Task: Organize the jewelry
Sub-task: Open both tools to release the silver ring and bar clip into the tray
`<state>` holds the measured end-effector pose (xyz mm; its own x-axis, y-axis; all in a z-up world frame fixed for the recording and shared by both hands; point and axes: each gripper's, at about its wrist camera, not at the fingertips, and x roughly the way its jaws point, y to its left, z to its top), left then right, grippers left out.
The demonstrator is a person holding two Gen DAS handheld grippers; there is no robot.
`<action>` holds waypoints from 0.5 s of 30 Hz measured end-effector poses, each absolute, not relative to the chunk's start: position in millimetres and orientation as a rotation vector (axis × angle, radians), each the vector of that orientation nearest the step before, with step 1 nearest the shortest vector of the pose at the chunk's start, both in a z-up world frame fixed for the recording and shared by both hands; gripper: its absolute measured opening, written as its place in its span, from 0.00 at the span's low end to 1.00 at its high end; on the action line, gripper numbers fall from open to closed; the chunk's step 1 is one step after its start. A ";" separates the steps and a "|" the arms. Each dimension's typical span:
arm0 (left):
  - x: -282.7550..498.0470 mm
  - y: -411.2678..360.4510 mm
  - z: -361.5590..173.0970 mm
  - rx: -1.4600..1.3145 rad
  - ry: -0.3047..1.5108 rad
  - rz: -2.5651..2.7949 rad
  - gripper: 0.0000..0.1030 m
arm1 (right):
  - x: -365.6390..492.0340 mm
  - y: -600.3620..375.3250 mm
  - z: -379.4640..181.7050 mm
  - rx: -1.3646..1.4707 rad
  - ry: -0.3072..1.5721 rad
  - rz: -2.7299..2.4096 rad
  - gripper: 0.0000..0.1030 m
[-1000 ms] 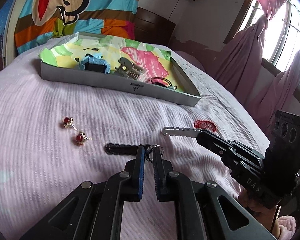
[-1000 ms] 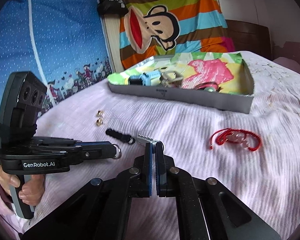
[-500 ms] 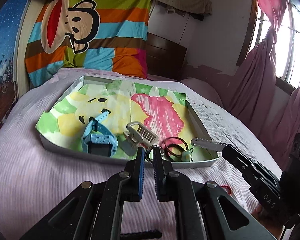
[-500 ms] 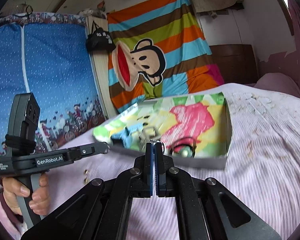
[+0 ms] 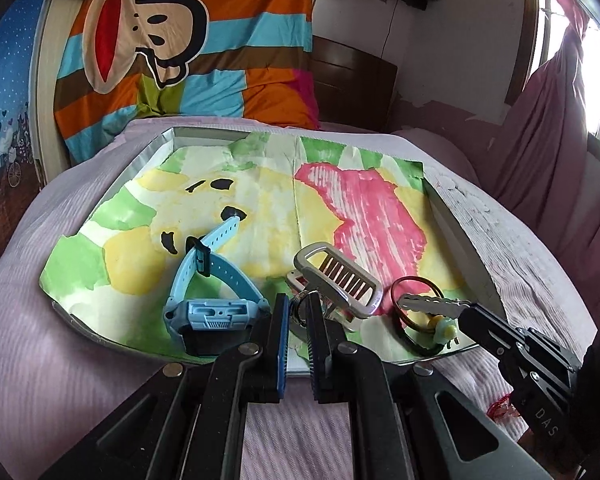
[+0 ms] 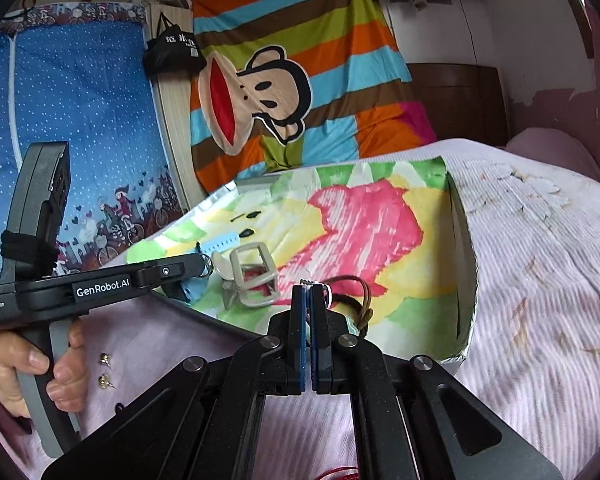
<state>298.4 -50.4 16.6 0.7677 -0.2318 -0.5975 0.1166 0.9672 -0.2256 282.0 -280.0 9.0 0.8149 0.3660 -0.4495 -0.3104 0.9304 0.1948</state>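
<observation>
Your left tongs [image 5: 298,312] pinch a metal ring [image 5: 300,307]; your right tongs [image 6: 309,294] clamp a silver clip [image 5: 434,305], both over the tray's [image 5: 466,248] near edge. Release too early and either drops outside onto the bedspread [image 5: 60,360].

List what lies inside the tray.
Inside the tray, on painted paper: a blue watch, a pale hair clip and dark hair ties. The hand-held grippers cover its near edge.

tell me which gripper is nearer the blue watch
Left. The left gripper is right beside the blue watch at the tray's near edge; the right gripper is farther off, past the hair clip.
</observation>
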 end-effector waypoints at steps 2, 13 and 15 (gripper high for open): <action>298.2 -50.2 15.4 -0.185 0.670 -0.190 0.08 | 286.0 -278.2 6.7 0.116 0.513 0.357 0.02; 297.0 -55.0 9.5 -0.180 0.673 -0.192 0.08 | 292.7 -274.4 -8.0 0.097 0.554 0.348 0.02; 294.0 -55.3 10.3 -0.177 0.668 -0.194 0.15 | 291.2 -276.0 -7.8 0.097 0.551 0.348 0.02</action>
